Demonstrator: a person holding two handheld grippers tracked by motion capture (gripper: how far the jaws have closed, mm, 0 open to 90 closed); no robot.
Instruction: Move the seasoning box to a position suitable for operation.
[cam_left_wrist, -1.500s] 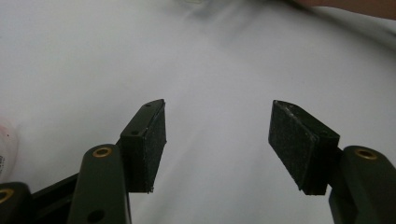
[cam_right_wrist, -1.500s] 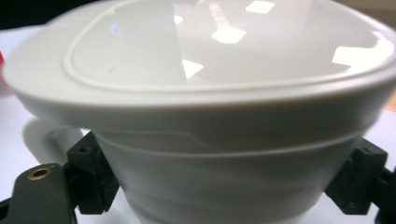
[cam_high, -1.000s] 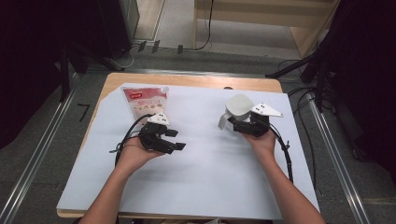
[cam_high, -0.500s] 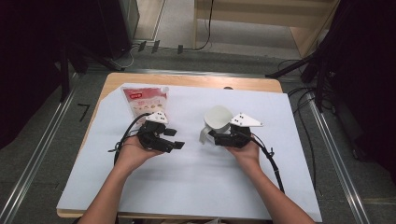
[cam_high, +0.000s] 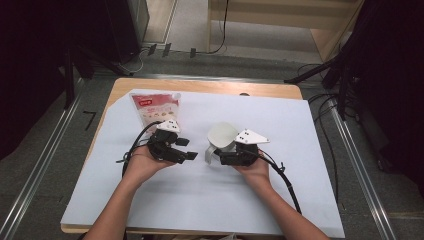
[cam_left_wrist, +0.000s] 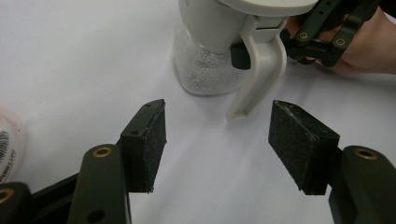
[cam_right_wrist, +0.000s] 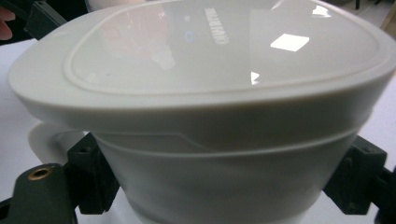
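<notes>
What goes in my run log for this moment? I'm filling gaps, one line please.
right gripper: shut on white jug | left gripper: open, empty, facing jug handle | pouch: flat on table

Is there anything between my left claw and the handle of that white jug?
Nothing visible. In the left gripper view only bare white table sheet lies between the open left claw and the jug handle, which the right claw holds.

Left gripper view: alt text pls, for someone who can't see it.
Open left gripper, nothing between its jaws, points across a white table at a white lidded jug with a curved handle. The right gripper holds the jug from behind; a pink-white pouch edges in at left.
</notes>
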